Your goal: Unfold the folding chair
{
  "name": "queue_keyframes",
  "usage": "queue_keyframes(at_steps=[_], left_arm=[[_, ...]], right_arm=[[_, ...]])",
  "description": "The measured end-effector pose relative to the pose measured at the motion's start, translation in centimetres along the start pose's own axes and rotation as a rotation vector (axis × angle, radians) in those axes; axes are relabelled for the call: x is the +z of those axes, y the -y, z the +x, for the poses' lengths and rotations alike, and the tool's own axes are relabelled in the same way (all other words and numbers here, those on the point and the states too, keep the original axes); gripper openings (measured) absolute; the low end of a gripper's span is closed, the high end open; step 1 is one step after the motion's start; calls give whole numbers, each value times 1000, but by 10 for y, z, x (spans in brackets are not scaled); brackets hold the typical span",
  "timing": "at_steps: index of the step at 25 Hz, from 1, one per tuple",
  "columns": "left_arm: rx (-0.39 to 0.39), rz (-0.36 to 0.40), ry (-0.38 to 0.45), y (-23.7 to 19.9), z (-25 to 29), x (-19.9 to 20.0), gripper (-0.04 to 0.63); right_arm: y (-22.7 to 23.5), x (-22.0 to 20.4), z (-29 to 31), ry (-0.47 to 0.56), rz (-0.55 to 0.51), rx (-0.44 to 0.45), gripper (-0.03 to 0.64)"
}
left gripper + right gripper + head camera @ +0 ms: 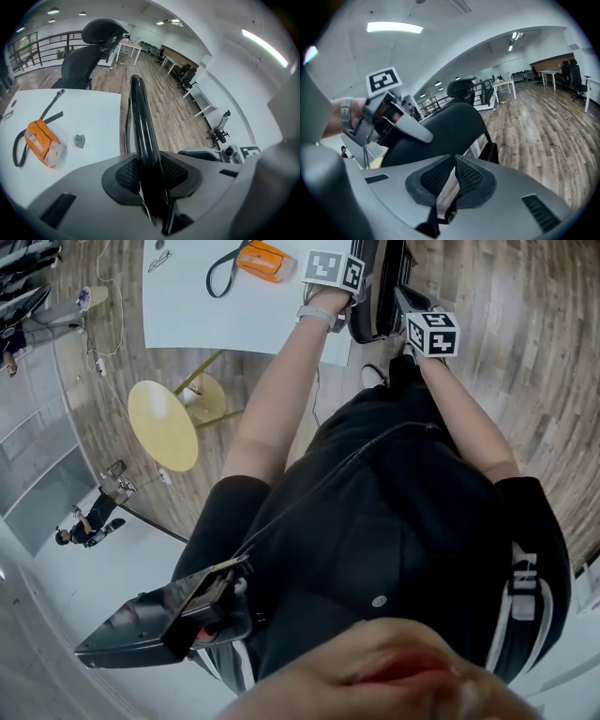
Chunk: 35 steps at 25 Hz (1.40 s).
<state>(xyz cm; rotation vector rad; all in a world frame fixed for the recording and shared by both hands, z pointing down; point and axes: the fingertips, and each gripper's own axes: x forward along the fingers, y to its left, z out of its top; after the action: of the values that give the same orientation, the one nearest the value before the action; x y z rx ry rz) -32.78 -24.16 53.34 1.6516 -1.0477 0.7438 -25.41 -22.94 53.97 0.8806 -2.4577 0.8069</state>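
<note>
On the white desk [187, 306], an orange pouch [264, 259] with a black strap is seen; any print on it is too small to be read. At the desk's right edge, the left gripper [150, 176] is clamped on a black tube of the folding chair [140, 117], which is stood just beside the desk. Further from the desk, the right gripper [451, 180] is held with jaws together and empty. Square black-and-white markers [433, 332] are borne by both grippers.

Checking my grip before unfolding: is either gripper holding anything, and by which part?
The left gripper clamps the folding chair by its glossy black top edge. The right gripper is shut on nothing.
</note>
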Motion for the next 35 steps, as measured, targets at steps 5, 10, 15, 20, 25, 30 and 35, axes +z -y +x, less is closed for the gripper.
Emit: queue_keyframes(at_steps=[5, 10, 15, 20, 25, 30, 35], left_arm=[[-26, -12, 25, 21, 8, 3, 110], [-11, 13, 14, 28, 9, 5, 112], [-6, -18, 25, 22, 6, 5, 110], [7, -8, 30, 23, 4, 5, 107], [-2, -28, 48, 25, 4, 5, 107], [11, -3, 59, 29, 6, 5, 107], [12, 5, 60, 35, 8, 5, 108]], right_arm=[[32, -48, 31, -100, 12, -82, 37], [58, -82, 62, -184, 63, -174, 136], [70, -107, 95, -260, 133, -211, 210], [50, -119, 113, -317, 186, -190, 232], [67, -106, 111, -287, 61, -338, 294], [75, -118, 121, -313, 109, -347, 299], [85, -133, 129, -356, 127, -341, 299]])
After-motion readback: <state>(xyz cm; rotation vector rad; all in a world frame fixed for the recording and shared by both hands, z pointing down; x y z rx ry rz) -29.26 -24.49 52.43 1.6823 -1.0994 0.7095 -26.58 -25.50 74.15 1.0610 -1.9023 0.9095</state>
